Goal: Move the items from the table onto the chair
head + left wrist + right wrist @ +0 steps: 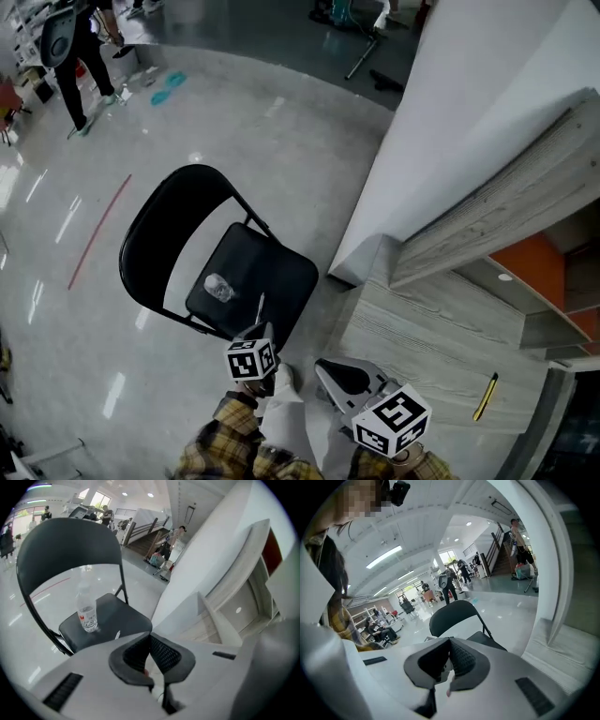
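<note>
A black folding chair [169, 225] stands on the grey floor, seen also in the left gripper view [61, 541] and the right gripper view [452, 616]. On its seat stands a clear water bottle [217, 288] [87, 609], with a small white item [260, 305] [117, 634] lying beside it. A yellow pen-like item [485, 397] lies on the grey wooden table [422, 337]. My left gripper [258, 337] [149, 637] hangs shut and empty above the seat's near edge. My right gripper [330, 373] [449, 641] is shut and empty, between chair and table.
A white wall corner [450, 122] rises behind the table. Grey shelving with an orange panel [534, 267] sits at the right. A red line [98, 230] runs along the floor left of the chair. People [80, 56] stand far off across the hall.
</note>
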`<state>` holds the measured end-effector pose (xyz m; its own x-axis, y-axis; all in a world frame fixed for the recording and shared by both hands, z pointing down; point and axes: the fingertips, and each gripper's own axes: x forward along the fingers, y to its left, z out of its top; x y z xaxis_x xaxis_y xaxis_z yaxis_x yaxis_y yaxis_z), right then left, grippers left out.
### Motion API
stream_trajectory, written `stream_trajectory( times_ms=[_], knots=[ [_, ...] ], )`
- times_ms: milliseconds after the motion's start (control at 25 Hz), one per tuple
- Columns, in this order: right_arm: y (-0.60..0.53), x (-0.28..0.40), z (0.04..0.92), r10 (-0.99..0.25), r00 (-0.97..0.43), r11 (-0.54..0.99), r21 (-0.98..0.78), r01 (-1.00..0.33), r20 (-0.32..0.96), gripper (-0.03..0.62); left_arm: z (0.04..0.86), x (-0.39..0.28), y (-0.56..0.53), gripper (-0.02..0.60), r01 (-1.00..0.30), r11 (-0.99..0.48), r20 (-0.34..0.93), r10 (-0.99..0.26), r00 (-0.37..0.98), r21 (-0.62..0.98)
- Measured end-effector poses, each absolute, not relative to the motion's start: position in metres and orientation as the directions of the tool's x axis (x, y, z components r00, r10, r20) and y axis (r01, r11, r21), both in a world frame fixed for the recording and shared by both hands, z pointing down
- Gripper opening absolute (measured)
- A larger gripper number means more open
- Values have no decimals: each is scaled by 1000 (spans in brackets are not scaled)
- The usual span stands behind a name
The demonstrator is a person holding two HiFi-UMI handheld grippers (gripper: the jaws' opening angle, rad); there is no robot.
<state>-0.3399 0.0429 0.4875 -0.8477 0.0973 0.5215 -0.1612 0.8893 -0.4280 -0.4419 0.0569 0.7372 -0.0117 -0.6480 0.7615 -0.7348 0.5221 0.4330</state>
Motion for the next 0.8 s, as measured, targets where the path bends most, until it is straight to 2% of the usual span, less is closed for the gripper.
stream_trajectory(
  times_ms=[200,400,800],
  knots=[
    [35,-281,440,50,-876,915,-374,-152,480,17,636,-420,34,5,-775,459,664,-745,-68,435],
    [14,-184,398,-53,-894,930,-303,-206,446,17,542,-351,22,5,-826,374,562,-823,-85,422],
    [-40,20,379,-308,-867,856,-284,-433,392,17,428,-139,-42,5,-929,48,424,-897,122,368]
  ],
)
